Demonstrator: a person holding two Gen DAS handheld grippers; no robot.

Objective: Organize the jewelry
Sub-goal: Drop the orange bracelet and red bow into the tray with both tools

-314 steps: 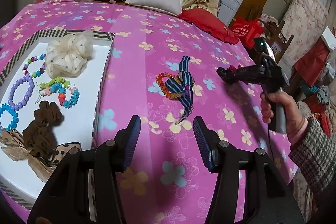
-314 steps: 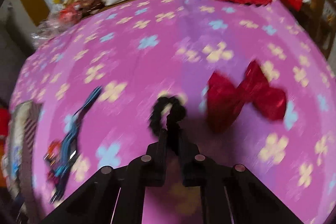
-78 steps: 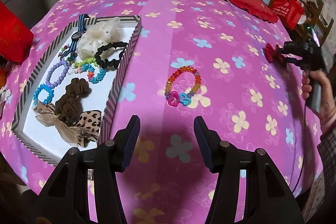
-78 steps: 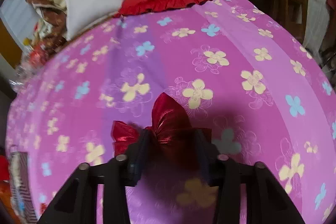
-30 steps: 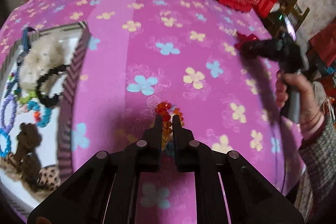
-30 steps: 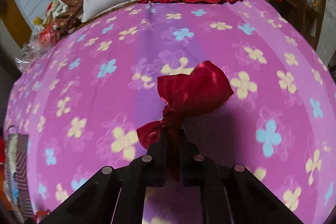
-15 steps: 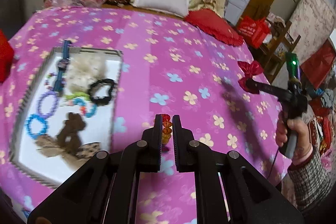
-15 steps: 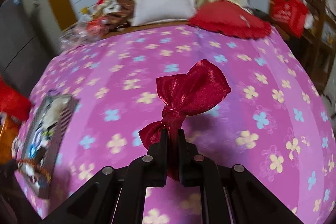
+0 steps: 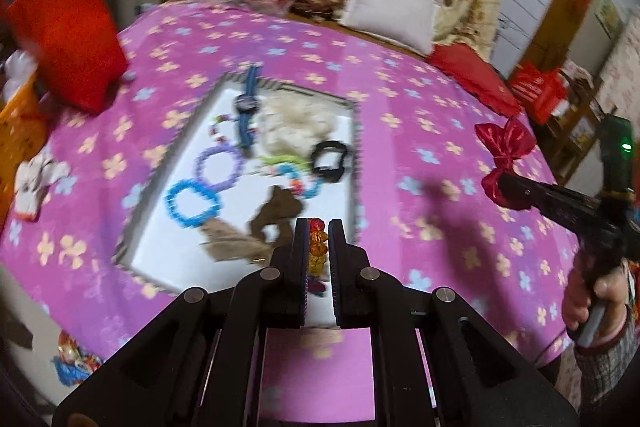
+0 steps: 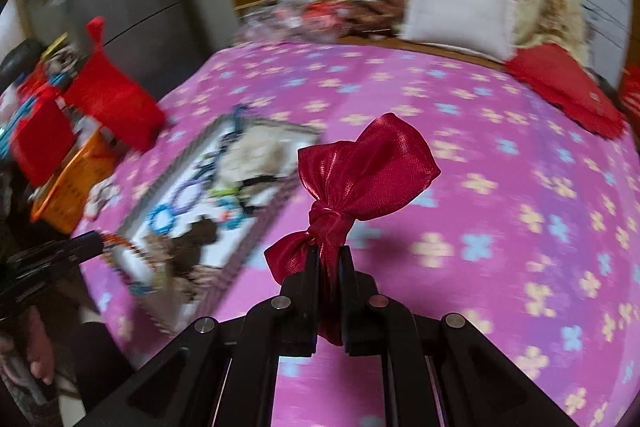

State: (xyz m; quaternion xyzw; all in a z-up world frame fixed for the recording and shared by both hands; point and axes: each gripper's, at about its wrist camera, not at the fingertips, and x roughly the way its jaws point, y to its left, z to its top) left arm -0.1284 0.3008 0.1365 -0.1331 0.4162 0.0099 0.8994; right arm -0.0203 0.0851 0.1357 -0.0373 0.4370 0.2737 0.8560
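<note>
**Two last pieces in the air, tray mostly filled**

Landmark: the striped-rim tray (image 9: 356,163) on the pink flowered bedspread (image 9: 440,131).

Inside the tray: blue bead ring (image 9: 192,205), purple bead ring (image 9: 218,167), blue watch (image 9: 248,107), cream scrunchie (image 9: 296,125), black scrunchie (image 9: 329,159), a multicolour bead bracelet (image 9: 298,179), brown bows at its near end (image 9: 276,215). Image blurred; finer detail not readable.

Left gripper (image 9: 318,251): jaws clamped on the amber-red bead bracelet (image 9: 317,243), held over the tray's near right corner.

Right gripper (image 10: 329,259): jaws clamped on the knot of the red satin bow (image 10: 368,171), held clear of the bedspread, to the right of the tray and well apart from it.

No loose jewelry seen on the bedspread outside the tray. Judgement: task nearly complete; what remains is to set down the bracelet and the bow inside the tray.
</note>
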